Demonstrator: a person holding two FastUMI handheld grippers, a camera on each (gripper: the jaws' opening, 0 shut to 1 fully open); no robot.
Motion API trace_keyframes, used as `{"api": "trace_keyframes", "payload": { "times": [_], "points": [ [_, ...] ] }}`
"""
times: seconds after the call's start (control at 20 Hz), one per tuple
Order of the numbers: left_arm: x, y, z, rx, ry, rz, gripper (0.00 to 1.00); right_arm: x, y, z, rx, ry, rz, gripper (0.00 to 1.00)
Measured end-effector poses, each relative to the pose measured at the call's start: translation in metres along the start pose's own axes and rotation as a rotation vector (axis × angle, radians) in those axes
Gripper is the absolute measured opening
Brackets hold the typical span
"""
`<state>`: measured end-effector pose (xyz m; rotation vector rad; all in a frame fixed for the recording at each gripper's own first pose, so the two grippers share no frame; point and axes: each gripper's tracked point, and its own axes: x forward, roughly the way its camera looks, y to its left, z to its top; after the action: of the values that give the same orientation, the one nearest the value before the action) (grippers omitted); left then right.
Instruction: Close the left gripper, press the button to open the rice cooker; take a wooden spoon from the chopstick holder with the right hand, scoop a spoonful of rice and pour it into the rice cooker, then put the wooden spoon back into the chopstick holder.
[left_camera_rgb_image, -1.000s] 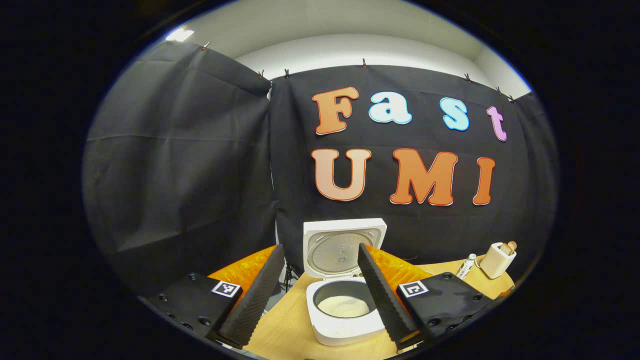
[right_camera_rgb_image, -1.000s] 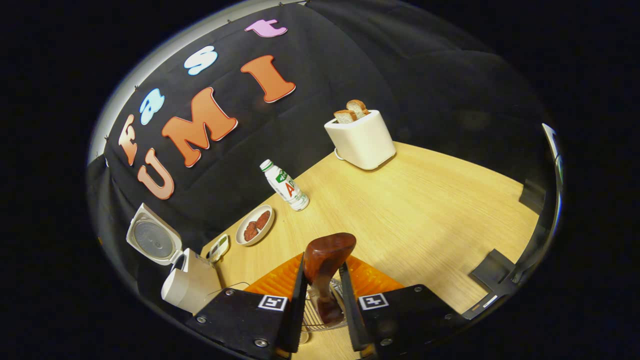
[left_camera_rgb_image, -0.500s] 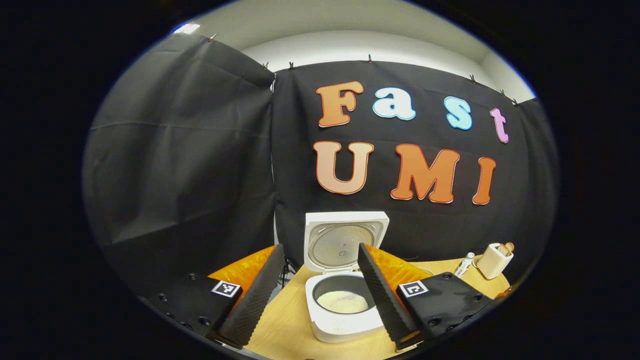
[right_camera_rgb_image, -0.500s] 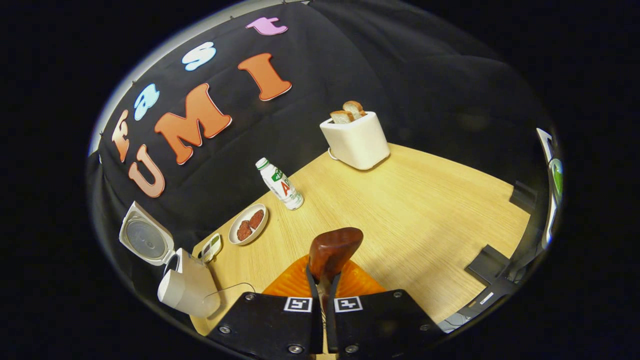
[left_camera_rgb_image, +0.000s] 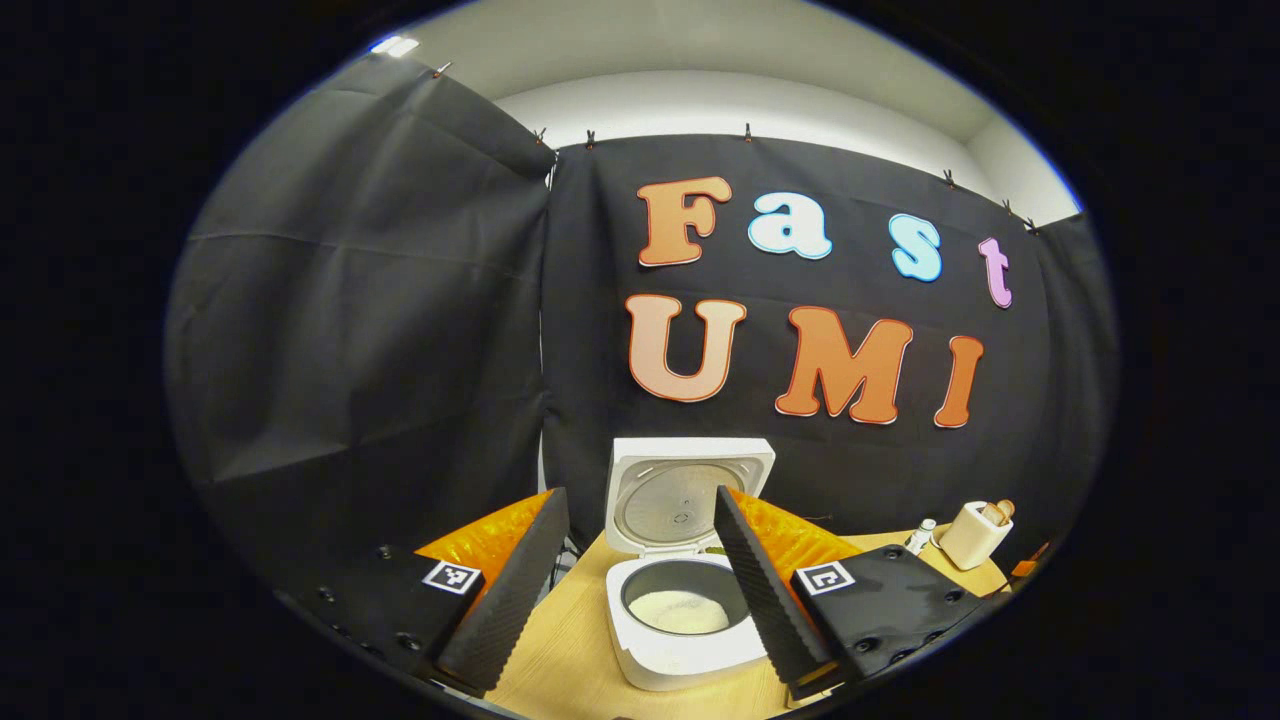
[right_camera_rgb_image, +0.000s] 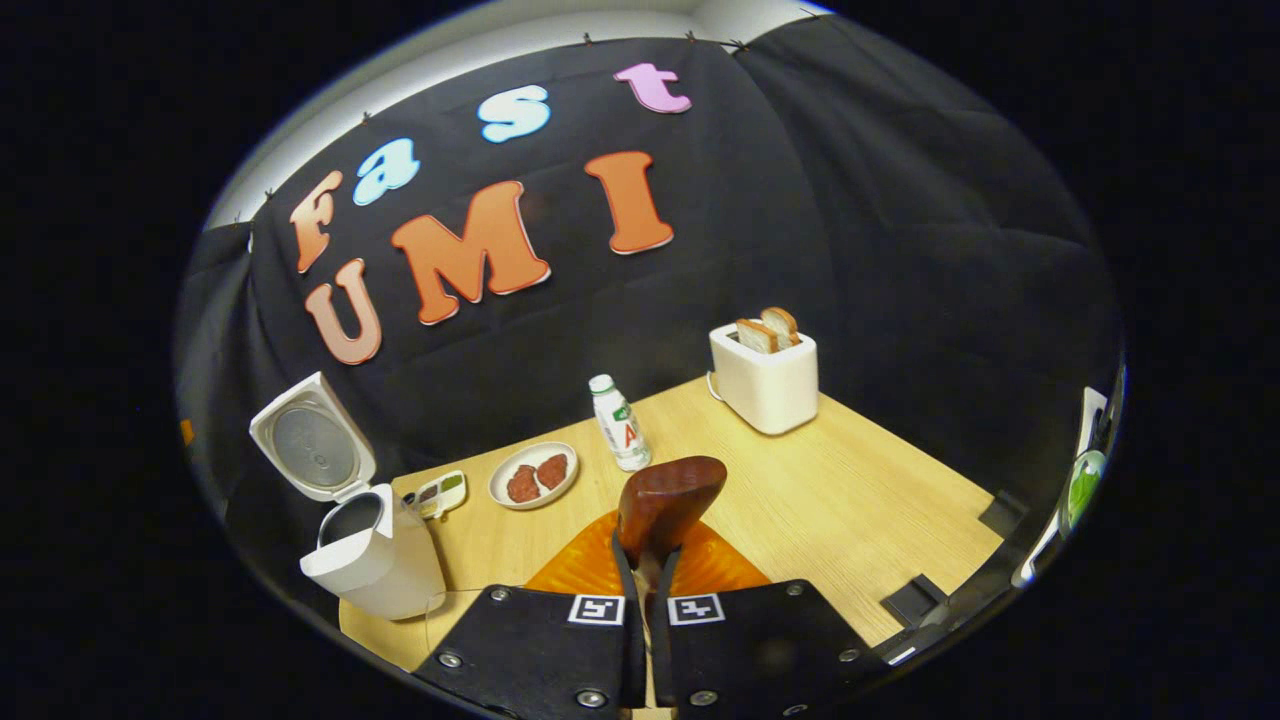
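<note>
With the white rice cooker standing open, the right gripper is clamping the dark wooden spoon, the left gripper is hanging spread apart, and scooping rice looks next.

The right tool clamps the wooden spoon above the table.

In the right gripper view the rice cooker sits far left on the table, lid up. A small tray, a plate and a bottle line up to its right, with the toaster rightmost, bread in its slots.
</note>
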<state>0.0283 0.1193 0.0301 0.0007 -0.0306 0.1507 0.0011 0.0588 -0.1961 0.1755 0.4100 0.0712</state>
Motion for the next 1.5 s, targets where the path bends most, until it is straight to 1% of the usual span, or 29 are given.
{"api": "trace_keyframes", "payload": {
  "times": [0.15,0.2,0.25,0.3,0.35,0.4,0.55,0.75,0.8,0.9,0.95,1.0,1.15,1.25,1.3,1.4,1.5],
  "points": [
    [-0.002,0.005,0.004,0.014,-0.010,-0.006,0.99,-0.004,0.032,0.005,-0.041,-0.017,0.048,0.02],
    [-0.002,0.010,0.004,0.027,-0.014,-0.001,0.99,-0.007,0.044,0.001,-0.073,-0.009,0.076,0.02],
    [-0.003,0.013,0.004,0.039,-0.016,0.001,0.99,-0.008,0.055,-0.002,-0.083,-0.007,0.093,0.02],
    [-0.005,0.013,0.004,0.047,-0.016,-0.001,0.97,-0.008,0.063,-0.007,-0.088,-0.006,0.108,0.02],
    [-0.007,0.014,0.004,0.052,-0.015,-0.005,1.00,-0.009,0.072,-0.009,-0.095,-0.017,0.118,0.02],
    [-0.007,0.017,0.005,0.056,-0.015,-0.006,0.97,-0.007,0.077,-0.011,-0.097,-0.028,0.115,0.02],
    [-0.009,0.025,0.008,0.058,-0.018,-0.013,0.97,-0.002,0.092,-0.037,-0.150,0.009,0.125,0.02],
    [-0.012,0.037,0.008,0.065,-0.014,-0.028,0.97,0.006,0.098,-0.076,-0.214,0.082,0.116,0.02],
    [-0.011,0.039,0.006,0.076,-0.008,-0.029,0.99,0.007,0.097,-0.086,-0.235,0.095,0.100,0.01],
    [-0.012,0.042,0.001,0.099,0.003,-0.035,0.99,0.010,0.095,-0.100,-0.268,0.106,0.073,0.02],
    [-0.011,0.043,-0.002,0.111,0.010,-0.040,0.97,0.013,0.095,-0.105,-0.290,0.107,0.065,0.02],
    [-0.011,0.044,-0.005,0.121,0.017,-0.047,0.99,0.012,0.096,-0.112,-0.315,0.104,0.057,0.02],
    [-0.008,0.040,-0.007,0.121,0.029,-0.077,0.99,0.011,0.104,-0.136,-0.443,0.104,0.046,0.02],
    [-0.006,0.039,-0.006,0.118,0.027,-0.091,0.99,0.008,0.113,-0.144,-0.561,0.068,0.054,0.02],
    [-0.006,0.039,-0.006,0.115,0.022,-0.098,1.00,0.009,0.115,-0.146,-0.583,0.067,0.046,0.02],
    [-0.004,0.038,-0.005,0.106,0.018,-0.110,0.99,0.012,0.112,-0.151,-0.561,0.073,0.008,0.02],
    [-0.003,0.040,-0.008,0.103,0.024,-0.113,1.00,0.012,0.108,-0.161,-0.456,0.091,-0.021,0.02]
  ]
}}
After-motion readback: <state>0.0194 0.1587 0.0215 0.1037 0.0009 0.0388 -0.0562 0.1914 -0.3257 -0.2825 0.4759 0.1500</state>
